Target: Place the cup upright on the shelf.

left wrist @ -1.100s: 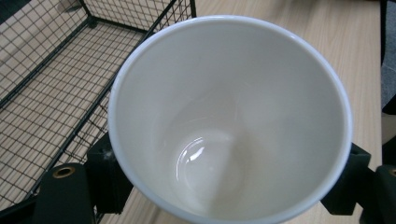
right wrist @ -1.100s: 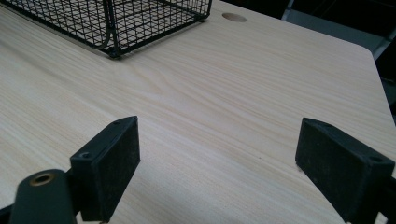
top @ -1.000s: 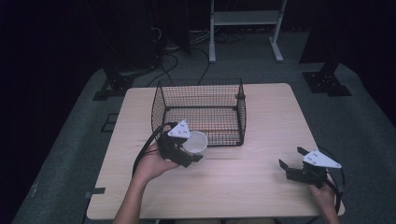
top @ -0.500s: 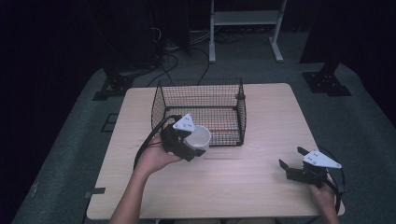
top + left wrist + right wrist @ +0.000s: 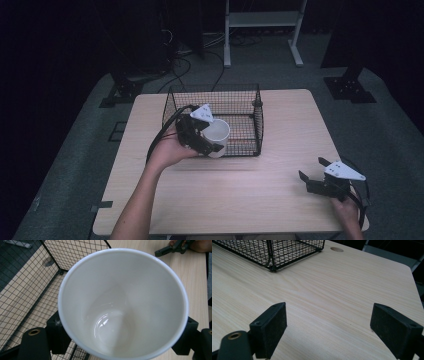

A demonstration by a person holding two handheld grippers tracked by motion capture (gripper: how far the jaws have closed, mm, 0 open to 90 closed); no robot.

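A white cup (image 5: 219, 131), empty inside, hangs in the air tilted on its side, and my left gripper (image 5: 214, 141) is shut on it. It hovers at the near wall of the black wire basket (image 5: 215, 90), just above the table. In the left gripper view the cup (image 5: 120, 302) opens toward the camera, with a black jaw at each side of it and the left gripper (image 5: 122, 338) closed around it. The basket mesh (image 5: 30, 290) lies to the left below. My right gripper (image 5: 312, 168) rests open near the table's front right corner, with nothing between its jaws (image 5: 337, 330).
The light wooden table (image 5: 240, 200) has bare surface between the basket and the right gripper. A corner of the basket (image 5: 274, 250) and a round hole (image 5: 336, 249) in the tabletop show in the right gripper view. A white frame (image 5: 262, 20) stands behind the table.
My left gripper has lifted the white cup and carried it away from the person, up to the basket's near wall. The right gripper has stayed where it was.
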